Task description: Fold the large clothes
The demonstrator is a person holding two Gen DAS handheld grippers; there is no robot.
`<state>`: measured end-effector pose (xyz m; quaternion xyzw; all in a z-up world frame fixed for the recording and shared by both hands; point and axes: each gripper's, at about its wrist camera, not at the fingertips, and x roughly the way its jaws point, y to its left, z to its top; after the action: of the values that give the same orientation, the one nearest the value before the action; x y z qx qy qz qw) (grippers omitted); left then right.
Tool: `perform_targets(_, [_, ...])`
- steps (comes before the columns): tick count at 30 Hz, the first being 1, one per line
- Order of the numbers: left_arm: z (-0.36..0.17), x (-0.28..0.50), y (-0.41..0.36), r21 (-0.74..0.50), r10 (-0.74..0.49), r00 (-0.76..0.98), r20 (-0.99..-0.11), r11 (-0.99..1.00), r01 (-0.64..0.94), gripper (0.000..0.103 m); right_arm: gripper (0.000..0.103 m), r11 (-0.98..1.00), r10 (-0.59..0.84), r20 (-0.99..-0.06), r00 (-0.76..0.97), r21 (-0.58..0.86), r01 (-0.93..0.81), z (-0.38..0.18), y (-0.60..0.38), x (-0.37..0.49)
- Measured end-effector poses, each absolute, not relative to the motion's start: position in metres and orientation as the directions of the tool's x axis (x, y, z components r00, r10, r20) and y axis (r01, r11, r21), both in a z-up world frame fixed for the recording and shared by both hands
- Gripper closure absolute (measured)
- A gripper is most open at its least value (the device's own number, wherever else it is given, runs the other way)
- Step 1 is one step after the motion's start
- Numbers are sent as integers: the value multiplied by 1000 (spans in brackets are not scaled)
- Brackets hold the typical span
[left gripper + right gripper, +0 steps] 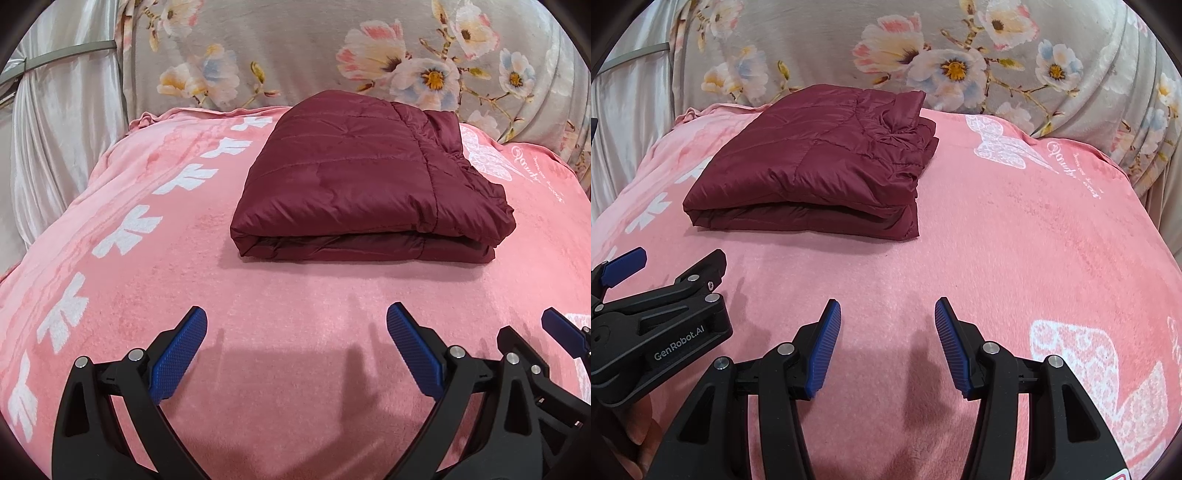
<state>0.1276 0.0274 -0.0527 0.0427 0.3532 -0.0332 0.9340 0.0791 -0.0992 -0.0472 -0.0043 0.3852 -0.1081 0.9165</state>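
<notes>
A maroon quilted jacket [365, 177] lies folded into a thick rectangle on the pink blanket [258, 295]; it also shows in the right wrist view [820, 162], at upper left. My left gripper [295, 321] is open and empty, held above the blanket in front of the jacket. My right gripper [887, 314] is open and empty, in front of the jacket and to its right. The left gripper also shows at the left edge of the right wrist view [676, 266]. One of the right gripper's fingers [557, 326] shows at the right edge of the left wrist view.
A grey floral cover [314, 55] rises behind the blanket. White satin fabric [62, 110] hangs at the far left. The pink blanket has white snowflake prints [125, 229] on the left and white butterfly prints [1008, 144] on the right.
</notes>
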Motion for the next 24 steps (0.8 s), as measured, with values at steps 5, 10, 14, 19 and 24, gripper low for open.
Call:
perform_targets(5, [-53, 127, 27, 60, -30, 749, -662, 994, 92, 7, 51, 976, -202, -705, 679, -92, 195, -47, -99, 80])
perform_targets(10, [-53, 128, 27, 59, -32, 749, -662, 994, 95, 7, 51, 976, -203, -705, 680, -93, 195, -47, -99, 79])
perform_targets(14, [-53, 128, 27, 60, -32, 750, -661, 994, 95, 7, 51, 976, -202, -705, 680, -92, 195, -47, -99, 79])
perform_targets(19, [-53, 128, 26, 61, -31, 750, -661, 994, 95, 7, 51, 977, -202, -705, 680, -93, 193, -48, -99, 79])
perform_targets(24, [-53, 127, 26, 63, -32, 750, -660, 993, 97, 7, 51, 977, -202, -705, 680, -93, 193, -47, -100, 79])
